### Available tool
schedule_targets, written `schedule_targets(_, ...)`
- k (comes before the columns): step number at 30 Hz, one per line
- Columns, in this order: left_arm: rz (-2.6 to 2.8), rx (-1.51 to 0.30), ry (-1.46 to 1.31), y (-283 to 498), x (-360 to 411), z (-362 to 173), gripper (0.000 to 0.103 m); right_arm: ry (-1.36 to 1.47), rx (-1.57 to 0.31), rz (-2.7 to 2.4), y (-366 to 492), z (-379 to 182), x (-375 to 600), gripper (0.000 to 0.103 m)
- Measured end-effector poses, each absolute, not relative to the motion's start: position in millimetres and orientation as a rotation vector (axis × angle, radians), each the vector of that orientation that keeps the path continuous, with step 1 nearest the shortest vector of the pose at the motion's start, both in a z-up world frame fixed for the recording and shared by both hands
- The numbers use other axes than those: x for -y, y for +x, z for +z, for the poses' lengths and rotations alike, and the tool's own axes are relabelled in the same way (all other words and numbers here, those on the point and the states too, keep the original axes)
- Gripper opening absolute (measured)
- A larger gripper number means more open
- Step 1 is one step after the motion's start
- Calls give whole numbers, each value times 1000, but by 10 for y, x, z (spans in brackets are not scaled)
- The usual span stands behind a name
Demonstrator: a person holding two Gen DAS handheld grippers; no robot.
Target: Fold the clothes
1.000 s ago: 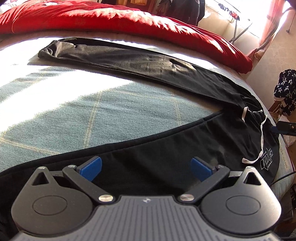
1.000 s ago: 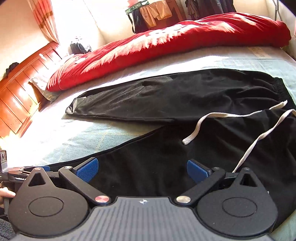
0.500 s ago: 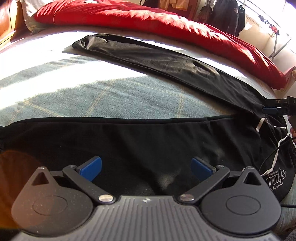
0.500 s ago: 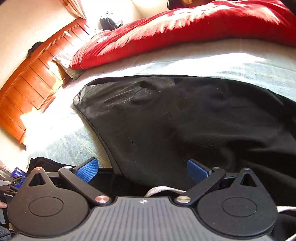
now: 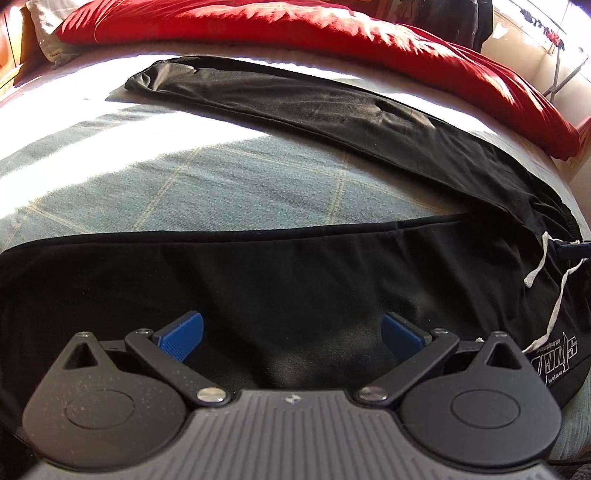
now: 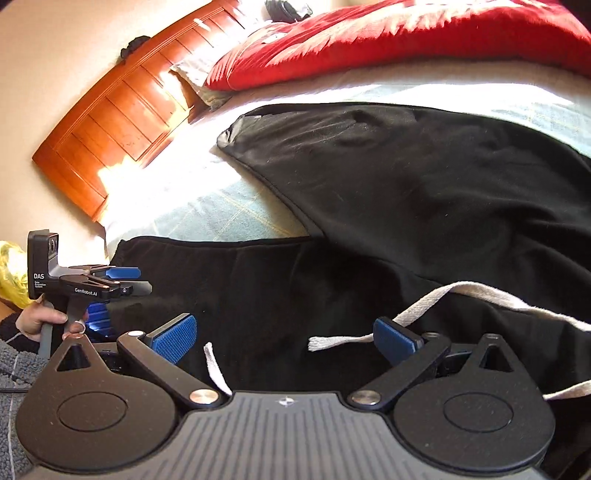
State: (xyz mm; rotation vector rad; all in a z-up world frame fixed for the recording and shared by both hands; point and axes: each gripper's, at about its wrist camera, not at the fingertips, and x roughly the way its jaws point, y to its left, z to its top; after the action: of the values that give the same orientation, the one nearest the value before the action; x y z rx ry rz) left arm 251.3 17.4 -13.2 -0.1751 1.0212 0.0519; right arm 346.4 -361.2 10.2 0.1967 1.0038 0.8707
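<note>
Bed: teal sheet, bare middle band left and centre; quilt along the top.
Trousers: black, legs splayed left to right, near leg directly under both claws, waistband at right.
Drawstring: beside right claw.
Left claw: spread, empty.
Right claw: spread, empty.

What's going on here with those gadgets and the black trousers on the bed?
A person is about to fold black sweatpants spread on a bed, legs apart in a V. The left hand-held gripper sits open over the near leg; the right hand-held gripper is open at the waist, by the white drawstring. Neither has gripped the cloth. A red duvet lies behind.
</note>
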Motion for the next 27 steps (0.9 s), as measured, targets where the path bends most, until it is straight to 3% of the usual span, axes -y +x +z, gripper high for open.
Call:
schedule_targets(5,-3,-1009,-141,2649,54,-65,102,250,-917,789,3717,122,3796,103)
schedule_targets(13,-25,-1042,-107,2789,313,-63,102,300,-974,749,4186,-246,3866,103)
schedule_targets(16,-18,-1046,-95,2801,354,-41,102,282,-1048,747,4103,-331,3813,103)
schedule_targets(27,-28,-1089,-48,2986,522,-93,102,368,-1026,796,3307,-276,3940,103)
